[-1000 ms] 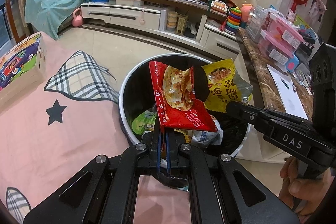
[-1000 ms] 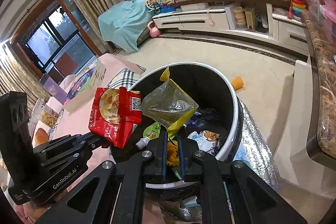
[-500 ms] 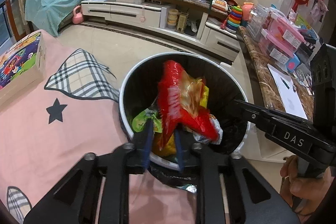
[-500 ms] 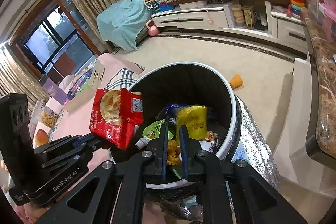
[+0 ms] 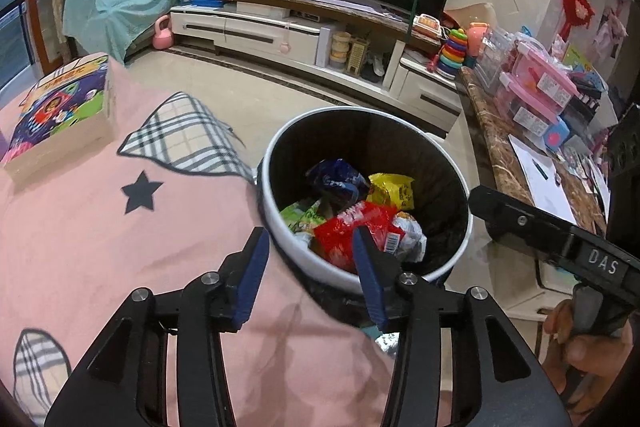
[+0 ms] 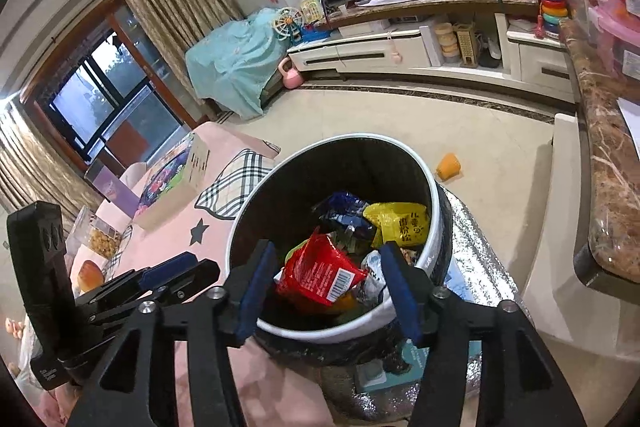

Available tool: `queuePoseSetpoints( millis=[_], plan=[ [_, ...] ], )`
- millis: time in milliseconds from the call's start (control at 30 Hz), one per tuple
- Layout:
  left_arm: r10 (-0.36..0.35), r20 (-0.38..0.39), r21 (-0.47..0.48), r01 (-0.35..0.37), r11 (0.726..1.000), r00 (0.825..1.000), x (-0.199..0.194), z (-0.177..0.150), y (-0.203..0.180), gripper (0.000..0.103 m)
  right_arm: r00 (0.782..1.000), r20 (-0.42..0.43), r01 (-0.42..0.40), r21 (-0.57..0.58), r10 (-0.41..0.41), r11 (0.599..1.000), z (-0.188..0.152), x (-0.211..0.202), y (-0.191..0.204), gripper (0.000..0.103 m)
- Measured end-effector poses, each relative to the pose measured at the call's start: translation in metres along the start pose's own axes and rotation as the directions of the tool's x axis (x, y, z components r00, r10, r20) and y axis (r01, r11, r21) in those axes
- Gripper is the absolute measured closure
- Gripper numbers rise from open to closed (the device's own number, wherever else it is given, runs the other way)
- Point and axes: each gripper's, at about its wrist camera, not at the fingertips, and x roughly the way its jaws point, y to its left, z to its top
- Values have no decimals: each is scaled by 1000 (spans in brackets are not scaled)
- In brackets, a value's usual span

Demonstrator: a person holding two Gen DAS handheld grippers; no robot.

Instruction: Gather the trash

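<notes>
Crinkled red foil packet (image 6: 320,273), round white-rimmed bin (image 6: 436,211)

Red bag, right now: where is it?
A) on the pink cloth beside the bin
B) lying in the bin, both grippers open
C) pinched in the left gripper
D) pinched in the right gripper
B: the red bag lies on the other wrappers inside the bin, and the left gripper and right gripper both stand open and empty above it.

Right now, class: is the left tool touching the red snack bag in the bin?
Apart. Left wrist view: left tool open above bin; red snack bag lies inside.
</notes>
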Motion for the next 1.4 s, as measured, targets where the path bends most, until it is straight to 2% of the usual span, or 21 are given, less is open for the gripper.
queuePoseSetpoints(
  millis=[133,300,367,500,700,967,1167,1233,1300,1400],
  plan=[
    [4,16,-16,-3,1000,1000,-14,-12,6,53,1000,20,-6,9,6,1000,-8,-11,5,32],
    [6,67,-59,-2,998,998,-40,-33,15,46,999,52,-11,7,11,1000,-22,-28,19,18],
    [7,91,-83,1,997,996,-53,-45,20,40,998,68,-7,2,7,1000,-29,-35,25,16],
    [22,130,-106,-8,994,991,-76,-69,27,37,995,100,-5,-4,5,1000,-49,-47,37,10],
    [53,185,-144,-26,989,981,-108,-102,45,30,990,141,15,-23,-11,1000,-80,-62,55,5],
    [113,239,-172,-73,982,964,-137,-136,55,24,979,199,66,-71,-51,995,-116,-75,78,4],
    [145,311,-181,-91,979,939,-162,-147,53,20,963,258,103,-114,-71,988,-124,-92,94,3],
    [164,342,-178,-108,978,925,-172,-150,50,19,955,289,113,-131,-71,985,-123,-101,101,3],
    [184,373,-173,-127,977,909,-182,-152,50,16,945,319,121,-146,-69,982,-123,-109,106,2],
    [229,438,-178,-166,970,869,-198,-158,48,8,916,394,158,-185,-74,970,-125,-125,119,0]
  ],
)
